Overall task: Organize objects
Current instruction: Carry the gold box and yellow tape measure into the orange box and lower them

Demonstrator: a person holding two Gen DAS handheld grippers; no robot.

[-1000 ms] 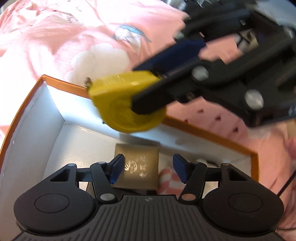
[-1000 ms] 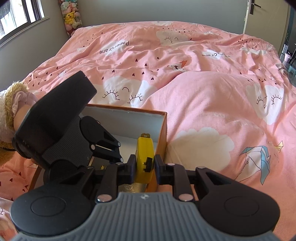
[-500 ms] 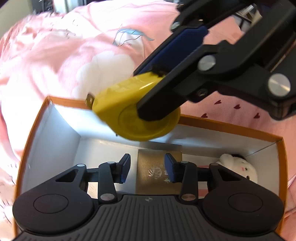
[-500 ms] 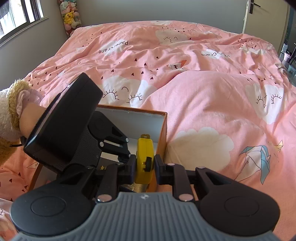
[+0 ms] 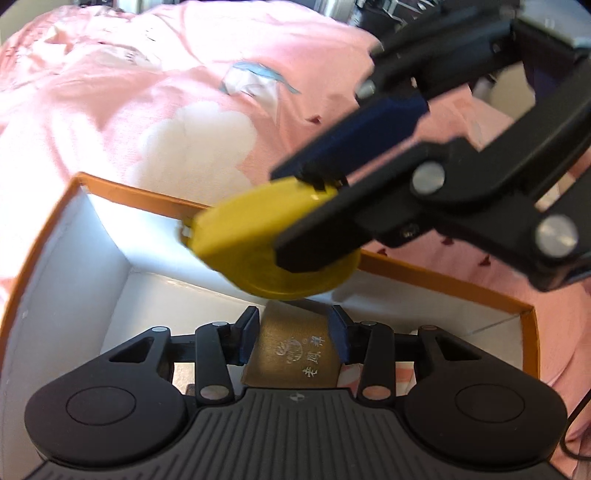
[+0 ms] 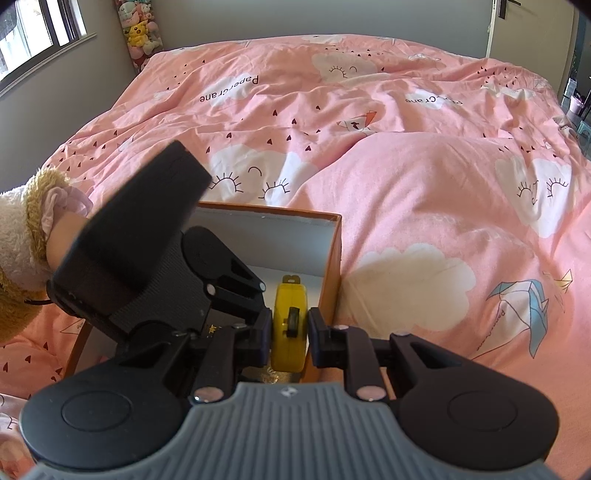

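An orange box (image 5: pixel 155 197) with white inner walls lies on the pink bed; it also shows in the right wrist view (image 6: pixel 332 258). My right gripper (image 6: pixel 290 330) is shut on a yellow tape measure (image 6: pixel 290 314) and holds it over the box, just above its far wall (image 5: pixel 258 243). My left gripper (image 5: pixel 293 334) reaches into the box with its fingers closed on the sides of a gold box (image 5: pixel 295 352) with printed characters. The left gripper's body (image 6: pixel 147 251) hides much of the box in the right wrist view.
The pink duvet (image 6: pixel 406 166) with cloud prints surrounds the box. A pink-and-white striped item (image 5: pixel 402 373) lies in the box beside the gold box. The person's fleece sleeve (image 6: pixel 22 229) is at the left. Plush toys (image 6: pixel 142 33) hang in the far corner.
My left gripper has closed from wide apart onto the gold box. The right gripper with the tape measure has shifted a little lower over the box.
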